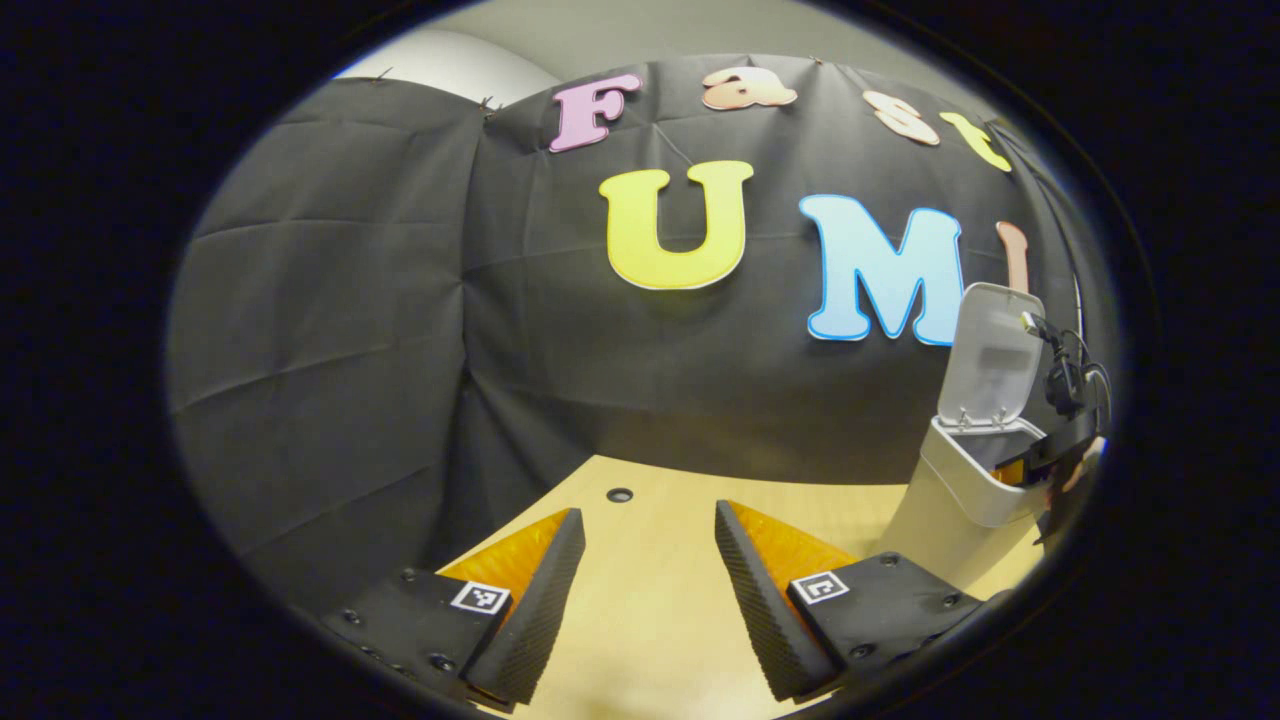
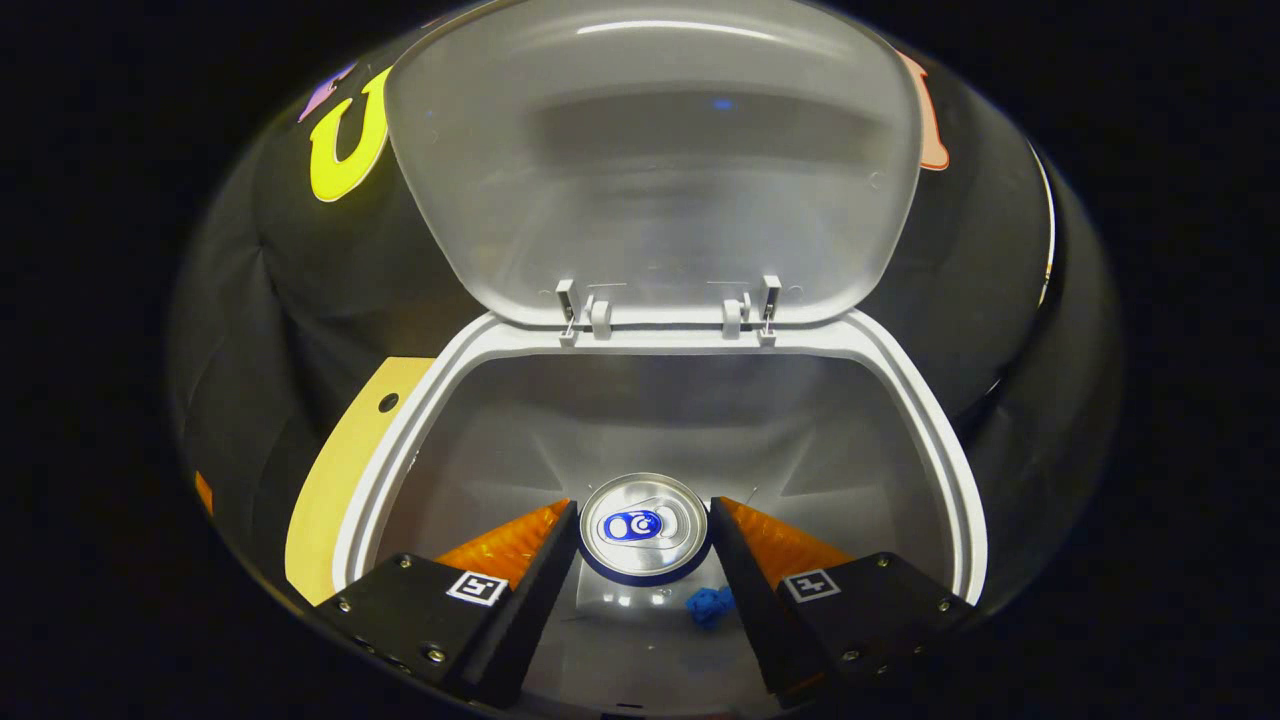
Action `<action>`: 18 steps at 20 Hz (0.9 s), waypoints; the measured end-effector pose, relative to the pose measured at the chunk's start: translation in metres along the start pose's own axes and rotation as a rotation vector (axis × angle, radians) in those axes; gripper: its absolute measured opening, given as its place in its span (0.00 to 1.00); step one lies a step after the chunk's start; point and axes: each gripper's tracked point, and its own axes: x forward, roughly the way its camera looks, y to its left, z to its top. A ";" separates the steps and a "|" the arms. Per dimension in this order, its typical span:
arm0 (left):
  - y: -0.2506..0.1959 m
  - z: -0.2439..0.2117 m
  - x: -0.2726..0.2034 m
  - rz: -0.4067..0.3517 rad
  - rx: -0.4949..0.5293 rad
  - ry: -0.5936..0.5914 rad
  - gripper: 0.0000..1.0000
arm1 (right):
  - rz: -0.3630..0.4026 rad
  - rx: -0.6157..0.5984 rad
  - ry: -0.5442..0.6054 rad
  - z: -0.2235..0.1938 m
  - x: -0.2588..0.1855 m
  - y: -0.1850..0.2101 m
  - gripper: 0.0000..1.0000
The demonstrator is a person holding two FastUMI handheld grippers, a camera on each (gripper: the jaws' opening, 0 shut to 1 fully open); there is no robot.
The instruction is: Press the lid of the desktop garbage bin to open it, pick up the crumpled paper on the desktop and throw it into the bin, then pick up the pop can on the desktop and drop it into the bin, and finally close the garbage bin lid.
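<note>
Pale plastic bin (image 2: 900, 400) stands on the counter (image 1: 660, 600), lid (image 2: 650, 170) up. Blue crumpled paper (image 2: 710, 604) lies inside. Right tongs (image 2: 645, 535) grip the pop can (image 2: 645, 525) over the opening, release pending. Left tongs (image 1: 650, 560) gape, empty. Lid closing remains. Can-top markings unreadable.

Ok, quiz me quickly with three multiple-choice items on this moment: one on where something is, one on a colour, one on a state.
1. Where is the pop can?
A. between the right gripper's fingers, above the open bin
B. on the desktop
C. in the left gripper

2. What colour is the crumpled paper in the bin?
A. white
B. blue
C. red

3. How is the bin lid?
A. shut
B. taken off
C. raised on its hinges

Answers: 1 A, the can top sits between both fingers over the bin's mouth. 2 B, a blue wad lies on the bin floor. 3 C, the lid stands up behind the rim.
</note>
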 end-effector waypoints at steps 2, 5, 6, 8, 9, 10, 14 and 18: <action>0.001 0.001 -0.002 0.003 -0.001 -0.002 0.80 | -0.003 0.000 -0.003 0.000 0.000 0.000 0.85; 0.002 0.001 -0.002 0.008 -0.006 -0.001 0.94 | -0.006 -0.001 -0.006 0.001 0.000 0.000 0.84; 0.003 0.000 -0.002 0.009 -0.007 -0.001 0.87 | -0.007 -0.002 -0.008 0.001 0.000 0.000 0.84; 0.004 -0.002 -0.002 0.012 -0.008 0.001 0.87 | -0.011 -0.003 -0.012 0.002 -0.001 0.000 0.84; 0.004 -0.003 -0.002 0.013 -0.008 0.002 0.87 | -0.010 -0.003 -0.015 0.002 -0.001 0.001 0.84; 0.005 -0.003 -0.002 0.014 -0.009 0.003 0.94 | -0.010 -0.003 -0.018 0.002 -0.001 0.002 0.85; 0.005 -0.004 -0.001 0.016 -0.011 0.002 0.87 | -0.016 -0.001 -0.018 0.003 -0.003 0.002 0.85; 0.005 -0.004 0.001 0.016 -0.013 0.002 0.87 | -0.024 -0.001 -0.025 0.004 -0.005 0.001 0.87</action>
